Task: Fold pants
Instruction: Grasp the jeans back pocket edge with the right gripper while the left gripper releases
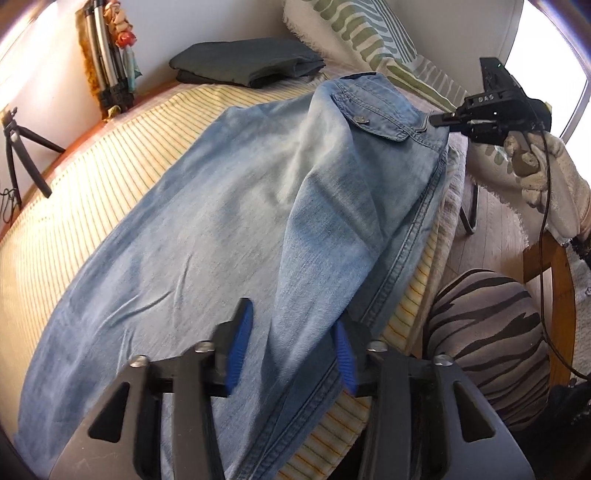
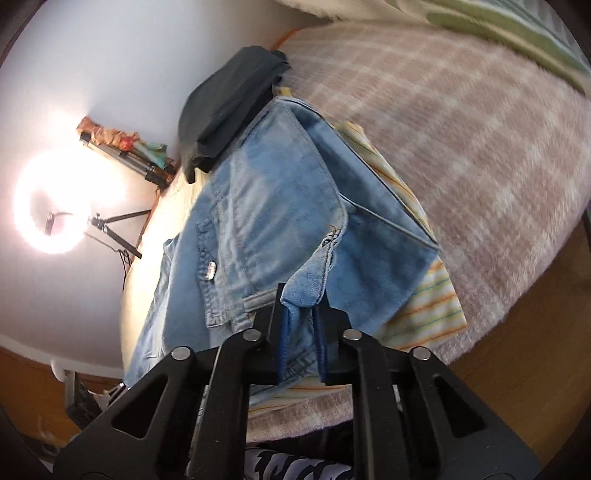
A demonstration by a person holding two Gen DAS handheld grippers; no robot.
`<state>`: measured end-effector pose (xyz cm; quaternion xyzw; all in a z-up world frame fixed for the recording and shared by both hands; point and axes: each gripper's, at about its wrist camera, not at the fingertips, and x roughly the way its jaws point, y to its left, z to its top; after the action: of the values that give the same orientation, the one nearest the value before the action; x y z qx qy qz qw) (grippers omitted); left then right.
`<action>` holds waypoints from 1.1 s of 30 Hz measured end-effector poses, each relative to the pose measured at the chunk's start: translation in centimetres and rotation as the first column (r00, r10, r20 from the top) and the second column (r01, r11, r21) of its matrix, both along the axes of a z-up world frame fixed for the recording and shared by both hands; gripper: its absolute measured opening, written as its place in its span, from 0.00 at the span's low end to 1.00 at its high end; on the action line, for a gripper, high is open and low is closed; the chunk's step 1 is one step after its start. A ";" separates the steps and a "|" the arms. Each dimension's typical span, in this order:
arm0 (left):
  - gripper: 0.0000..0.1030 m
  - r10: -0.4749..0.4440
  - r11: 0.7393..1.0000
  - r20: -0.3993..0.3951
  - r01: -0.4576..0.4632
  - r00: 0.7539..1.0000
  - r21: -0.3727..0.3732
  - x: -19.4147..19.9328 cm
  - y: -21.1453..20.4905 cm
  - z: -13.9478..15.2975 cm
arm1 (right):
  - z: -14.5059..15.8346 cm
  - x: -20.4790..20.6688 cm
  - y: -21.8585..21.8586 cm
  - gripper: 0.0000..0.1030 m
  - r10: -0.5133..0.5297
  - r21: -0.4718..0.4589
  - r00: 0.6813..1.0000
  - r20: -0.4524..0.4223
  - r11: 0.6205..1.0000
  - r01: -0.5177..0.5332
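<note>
Blue-padded fingers of the left claw are standing spread over a raised fold of the light denim pants, not pinching it. These pants are lying lengthwise on a yellow striped sheet covering the bed, their edge hanging over its side. At the waistband, the right claw is pressing together on the denim. Folded dark clothes are sitting farther along the bed, near a green striped pillow. A glowing ring light is shining against the white wall.
</note>
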<state>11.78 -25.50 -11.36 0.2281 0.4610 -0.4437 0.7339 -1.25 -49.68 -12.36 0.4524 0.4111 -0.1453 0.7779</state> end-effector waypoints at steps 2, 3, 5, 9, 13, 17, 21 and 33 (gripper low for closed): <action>0.10 -0.005 1.000 -0.007 0.005 1.000 -0.003 0.0 0.0 0.1 | 1.0 0.2 0.0 0.10 0.005 -0.033 1.000 0.006 0.999 -0.004; 0.09 -0.016 1.000 -0.014 0.016 1.000 -0.018 -0.2 0.0 0.4 | 1.9 0.3 0.0 0.10 0.016 -0.060 1.000 0.004 0.998 -0.015; 0.07 -0.042 0.998 -0.033 0.040 0.999 -0.051 -0.9 0.1 1.2 | 4.0 0.4 -0.4 0.09 0.028 -0.120 1.000 0.012 0.992 -0.026; 0.06 -0.125 0.991 -0.007 0.124 0.992 -0.047 -3.2 -0.4 1.6 | 6.8 -0.9 -1.6 0.09 0.015 -0.145 0.997 0.072 0.989 -0.005; 0.06 -0.136 0.991 -0.074 0.134 0.988 -0.025 -3.5 -0.9 -0.4 | 3.4 -1.3 -1.7 0.08 0.001 -0.137 1.000 -0.031 0.991 -0.006; 0.06 -0.127 0.992 -0.116 0.124 0.985 -0.030 -3.6 -0.8 -1.1 | 0.3 -2.2 -2.2 0.08 -0.030 -0.101 0.996 -0.081 0.995 0.022; 0.06 -0.146 0.989 -0.114 0.146 0.983 -0.013 -3.9 -0.9 -0.9 | -0.2 -2.4 -2.5 0.08 -0.018 -0.104 0.994 -0.104 0.995 0.007; 0.14 -0.035 0.991 -0.157 0.014 0.987 -0.136 -1.7 2.1 3.9 | 0.3 -1.6 -2.0 0.20 0.024 -0.193 0.971 -0.237 0.979 -0.072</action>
<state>10.07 -23.38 -7.47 0.1477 0.4844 -0.4993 0.7030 -2.81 -51.70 -12.07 0.3415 0.4940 -0.2192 0.7690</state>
